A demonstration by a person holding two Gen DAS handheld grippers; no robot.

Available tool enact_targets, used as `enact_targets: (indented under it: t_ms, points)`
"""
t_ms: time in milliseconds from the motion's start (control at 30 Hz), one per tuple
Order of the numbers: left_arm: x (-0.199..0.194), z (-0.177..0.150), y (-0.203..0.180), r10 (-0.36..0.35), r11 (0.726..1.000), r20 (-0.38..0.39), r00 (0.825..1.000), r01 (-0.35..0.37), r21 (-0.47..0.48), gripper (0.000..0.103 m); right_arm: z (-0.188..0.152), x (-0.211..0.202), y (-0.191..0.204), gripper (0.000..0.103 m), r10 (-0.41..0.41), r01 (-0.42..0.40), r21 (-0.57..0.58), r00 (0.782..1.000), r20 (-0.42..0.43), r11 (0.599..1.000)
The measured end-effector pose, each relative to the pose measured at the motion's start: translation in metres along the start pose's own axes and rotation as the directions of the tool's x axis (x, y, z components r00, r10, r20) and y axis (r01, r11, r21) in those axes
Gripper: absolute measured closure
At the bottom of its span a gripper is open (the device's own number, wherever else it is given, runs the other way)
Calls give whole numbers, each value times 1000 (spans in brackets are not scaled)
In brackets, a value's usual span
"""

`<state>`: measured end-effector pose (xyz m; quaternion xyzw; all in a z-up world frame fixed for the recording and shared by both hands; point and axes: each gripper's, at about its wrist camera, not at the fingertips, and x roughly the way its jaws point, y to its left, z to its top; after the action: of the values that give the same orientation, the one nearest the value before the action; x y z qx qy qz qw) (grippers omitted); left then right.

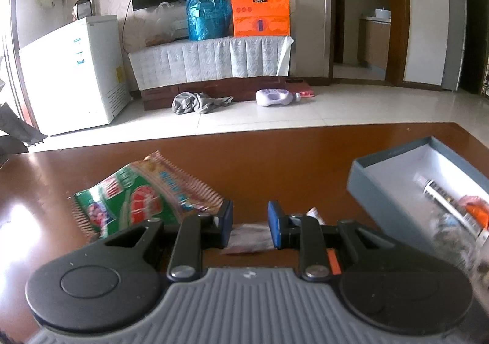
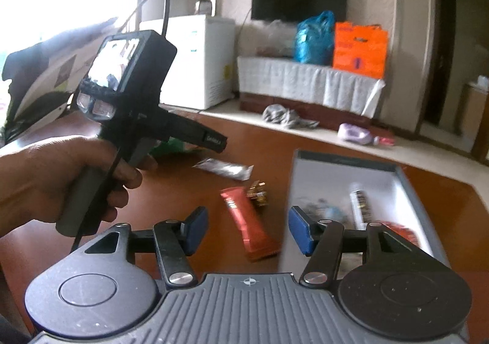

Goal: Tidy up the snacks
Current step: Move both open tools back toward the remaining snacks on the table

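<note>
Just left of the open grey cardboard box (image 2: 345,160) on the brown tabletop (image 2: 189,191), my right claw (image 2: 248,231) hangs spread above a red foil snack bar (image 2: 249,227); my left claw (image 1: 250,226) pinches a small pale wrapper (image 1: 249,237).

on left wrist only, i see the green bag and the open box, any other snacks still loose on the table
Observer: Yes, a red-orange snack bar lies on the table just left of the box.
Operator: anything near it
Observer: A gold-wrapped candy sits at the bar's far end.
Operator: wheres the right gripper
Observer: The right gripper hovers over that bar, fingers open, gripping nothing.
</note>
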<state>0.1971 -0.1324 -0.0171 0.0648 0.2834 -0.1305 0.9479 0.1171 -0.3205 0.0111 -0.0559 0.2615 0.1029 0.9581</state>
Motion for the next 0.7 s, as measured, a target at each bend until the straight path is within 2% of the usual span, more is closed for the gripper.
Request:
enact_targets:
  t_ms: [67,133,167,233,300,400,467,533,700]
  points:
    - [-4,-8,13,-21,1000,4,1000,21,4,80,1,12,8,44,-9,9,-9,1000,-29,1000]
    - [-5,-13,23,-6,1000,-19,1000,7,20,80,2,24,14,45,-37,36,-20,998,-56,999]
    - [-9,-15,30,-13,1000,-7,1000,13,10,80,3,32,15,45,-51,50,-12,996,-67,999]
    - [-14,-20,42,-51,999,5,999,51,-4,80,3,43,17,45,-69,70,6,993,-91,998]
    - [-18,-21,51,-40,999,3,999,40,5,80,4,56,19,44,-95,96,7,989,-114,995]
    - [-22,-30,64,-86,996,0,996,86,11,80,3,75,22,45,-132,132,-10,980,-147,991]
    - [-23,-32,67,-66,997,6,998,65,33,80,5,84,25,44,-161,159,-27,976,-149,987]
    - [-22,-37,75,-99,995,5,995,99,25,80,8,92,25,44,-149,150,-5,978,-148,989]
    - [-9,-39,81,-96,995,-22,995,96,30,80,11,102,25,42,-127,131,15,982,-142,991]
